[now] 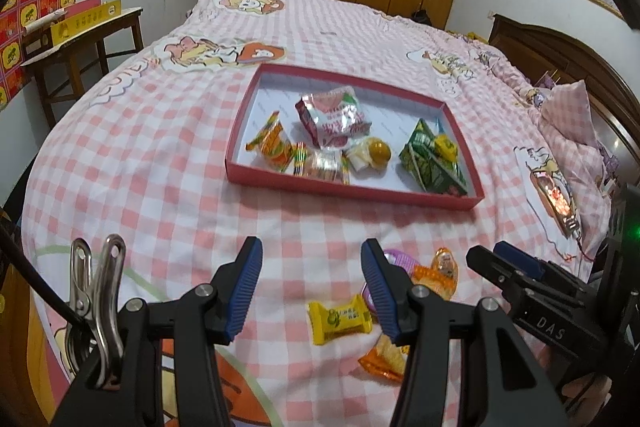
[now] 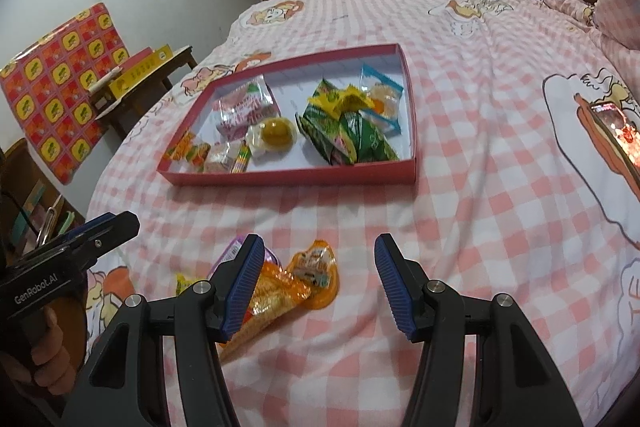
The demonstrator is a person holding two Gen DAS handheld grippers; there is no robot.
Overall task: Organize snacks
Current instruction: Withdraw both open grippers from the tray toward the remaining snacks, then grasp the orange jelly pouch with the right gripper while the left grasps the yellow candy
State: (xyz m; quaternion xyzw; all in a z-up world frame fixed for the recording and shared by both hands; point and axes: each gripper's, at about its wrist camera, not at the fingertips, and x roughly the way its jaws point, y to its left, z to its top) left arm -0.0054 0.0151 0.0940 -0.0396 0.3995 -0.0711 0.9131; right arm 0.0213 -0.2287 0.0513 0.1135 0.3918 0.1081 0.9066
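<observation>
Yellow wrapping marks the nearest loose snack: a small yellow candy point(image 1: 339, 319) lying flat on the pink checked bedspread point(image 1: 160, 155), its long axis running roughly from 8 o'clock to 2 o'clock in the left wrist view. It sits between the fingers of the left gripper point(image 1: 312, 293), closer to the right-hand finger and a little short of the tips, so that hand looks best placed to take it; I judge a small shift toward 4 o'clock and a drop would centre it. That gripper is spread wide and holds nothing.

Just beside the candy, toward 3 o'clock, lie the other loose pieces: an orange packet point(image 2: 276, 303), an orange jelly cup point(image 2: 318, 273) and a purple cup point(image 2: 236, 251) partly hidden behind a finger. In the right wrist view these sit at about 10 o'clock from the right gripper point(image 2: 318, 285), against its left finger, with the packet's long axis pointing from 7 o'clock toward 1 o'clock. The right gripper is also wide open and empty.

Farther out, at 12 o'clock from both, the red tray point(image 1: 352, 189) already holds several snacks, well apart from the loose ones.
</observation>
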